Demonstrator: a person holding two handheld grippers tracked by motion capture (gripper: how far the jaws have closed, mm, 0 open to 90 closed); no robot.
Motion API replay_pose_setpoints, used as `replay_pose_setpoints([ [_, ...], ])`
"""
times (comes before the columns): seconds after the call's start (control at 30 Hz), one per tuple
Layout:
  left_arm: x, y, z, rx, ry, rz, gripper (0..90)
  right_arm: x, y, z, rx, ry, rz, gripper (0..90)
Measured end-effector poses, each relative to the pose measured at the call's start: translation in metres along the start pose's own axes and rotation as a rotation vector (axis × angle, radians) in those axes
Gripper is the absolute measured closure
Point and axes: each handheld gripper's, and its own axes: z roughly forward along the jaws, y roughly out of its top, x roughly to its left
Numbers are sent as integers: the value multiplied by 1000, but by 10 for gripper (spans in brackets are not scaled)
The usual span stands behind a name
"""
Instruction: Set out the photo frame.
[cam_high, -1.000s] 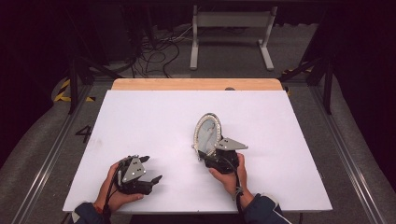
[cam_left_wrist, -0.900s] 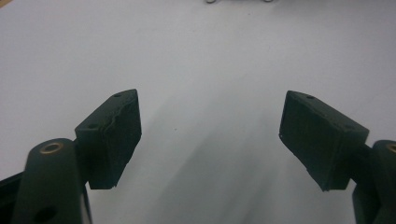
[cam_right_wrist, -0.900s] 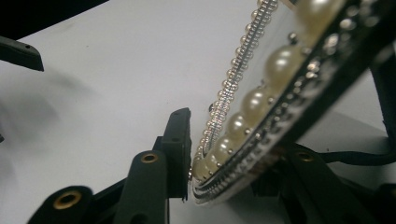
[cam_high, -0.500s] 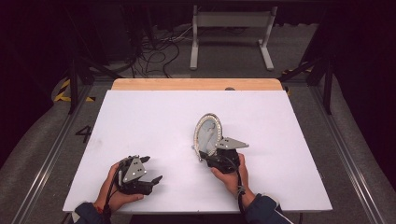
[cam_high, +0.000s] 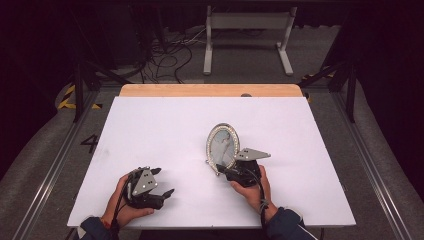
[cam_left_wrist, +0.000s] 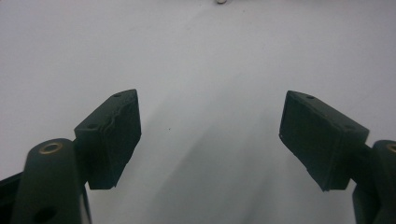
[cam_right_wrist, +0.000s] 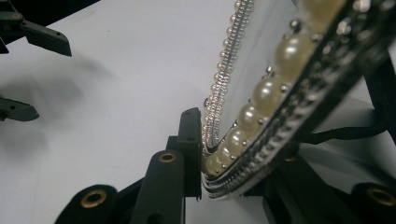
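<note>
Since the earlier frame little has shifted; the right gripper's jaws have just been closing, with the oval frame's rim between them. Table: white, wide. Oval frame, pearl-edged, stands tilted on edge right of the table's centre. Right gripper now clamped on its lower rim. Left gripper, left of the frame and well apart from it, jaws spread, holding nothing. Judgement: keep the pads square on the rim, lift slowly, avoid twisting.

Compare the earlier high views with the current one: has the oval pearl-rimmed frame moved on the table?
No. The frame sits equally far from the table's wooden edge strip.
</note>
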Motion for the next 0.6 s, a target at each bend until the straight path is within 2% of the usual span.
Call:
replay_pose_setpoints([
  [0.1,0,0,0,5,0,4,214,0,0,0,-4,2,1,742],
  [0.13,0,0,1,1,-4,0,214,0,0,0,-10,-2,0,706],
  [0.17,0,0,1,1,-4,0,214,0,0,0,-10,-2,0,706],
  [0.2,-1,0,1,3,-3,1,214,2,0,3,-20,-14,9,620],
  [0.27,-2,0,2,7,-4,-2,214,3,-1,8,-27,-17,10,611],
  [0.43,-3,1,4,8,-12,6,214,3,-1,12,-48,-22,30,737],
  [0.47,-3,1,5,9,-13,7,214,2,-1,11,-46,-26,38,753],
  [0.53,-3,1,5,11,-14,8,214,0,-1,11,-45,-5,59,757],
  [0.6,-3,1,4,10,-14,8,214,-2,0,10,-35,3,55,778],
])
